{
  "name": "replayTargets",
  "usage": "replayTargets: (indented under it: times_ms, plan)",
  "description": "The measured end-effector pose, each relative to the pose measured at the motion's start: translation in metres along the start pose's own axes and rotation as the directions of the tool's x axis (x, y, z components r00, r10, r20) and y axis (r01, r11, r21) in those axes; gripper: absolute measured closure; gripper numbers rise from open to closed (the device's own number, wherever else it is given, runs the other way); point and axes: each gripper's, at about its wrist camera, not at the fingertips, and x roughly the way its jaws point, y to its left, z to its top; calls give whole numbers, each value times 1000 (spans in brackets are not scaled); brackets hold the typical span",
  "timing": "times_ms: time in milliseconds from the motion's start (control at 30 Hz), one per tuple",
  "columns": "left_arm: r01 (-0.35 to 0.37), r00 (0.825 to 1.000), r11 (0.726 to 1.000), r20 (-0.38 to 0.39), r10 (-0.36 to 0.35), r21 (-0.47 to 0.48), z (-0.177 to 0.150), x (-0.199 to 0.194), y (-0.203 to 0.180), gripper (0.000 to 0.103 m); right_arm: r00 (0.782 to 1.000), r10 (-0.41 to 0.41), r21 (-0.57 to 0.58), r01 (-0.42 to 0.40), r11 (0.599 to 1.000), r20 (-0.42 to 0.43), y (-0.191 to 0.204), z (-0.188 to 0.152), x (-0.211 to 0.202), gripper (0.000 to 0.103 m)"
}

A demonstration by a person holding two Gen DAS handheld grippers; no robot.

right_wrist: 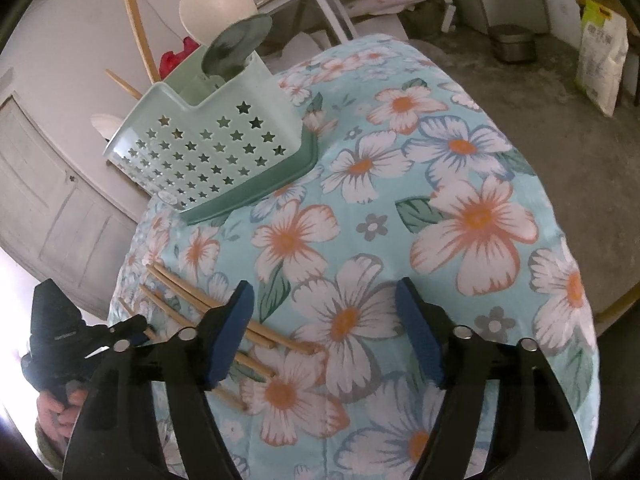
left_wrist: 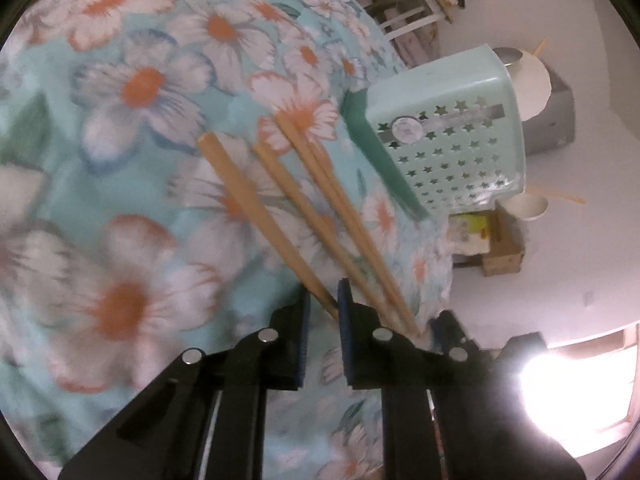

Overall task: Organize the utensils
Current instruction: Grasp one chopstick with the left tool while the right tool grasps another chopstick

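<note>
Several wooden chopsticks (left_wrist: 280, 208) lie on the floral tablecloth (left_wrist: 140, 120). My left gripper (left_wrist: 323, 312) is closed to a narrow gap around the thin end of the leftmost chopstick (left_wrist: 248, 200); the others lie just right of its fingers. A mint-green utensil basket (left_wrist: 444, 140) with star holes stands past them at the table's edge. In the right wrist view my right gripper (right_wrist: 325, 328) is open and empty above the cloth, the chopsticks (right_wrist: 192, 300) lie at its left, the left gripper (right_wrist: 132, 332) is at their ends, and the basket (right_wrist: 208, 148) holds a ladle (right_wrist: 236, 46).
The table edge drops off just past the basket. White bowls (left_wrist: 524, 204) and a cardboard box (left_wrist: 500, 248) sit on the floor beyond. A metal bin (right_wrist: 512, 42) and a sack (right_wrist: 604, 64) stand on the floor at the far right.
</note>
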Motion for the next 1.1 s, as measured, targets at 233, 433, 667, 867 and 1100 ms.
replayTargets:
  times_ms: [233, 433, 667, 867, 1100]
  plan:
    - [-91, 995, 993, -39, 94, 75, 15, -33, 22, 90, 978, 206, -295, -207, 933, -34, 61, -9, -14, 54]
    - [-166, 986, 975, 8, 167, 149, 23, -46, 26, 90, 975, 139, -504, -209, 838, -173, 115, -26, 26, 73]
    - [-180, 982, 964, -12, 186, 194, 35, -36, 25, 89, 981, -8, -651, -123, 749, -194, 137, -41, 57, 81]
    - [-225, 973, 938, 7, 231, 263, 39, -26, 14, 89, 972, -13, -620, -140, 772, -235, 134, -37, 55, 94]
    - [-225, 972, 927, -4, 237, 299, 34, -23, 9, 89, 939, 19, -517, -206, 831, -344, 114, -47, 32, 98]
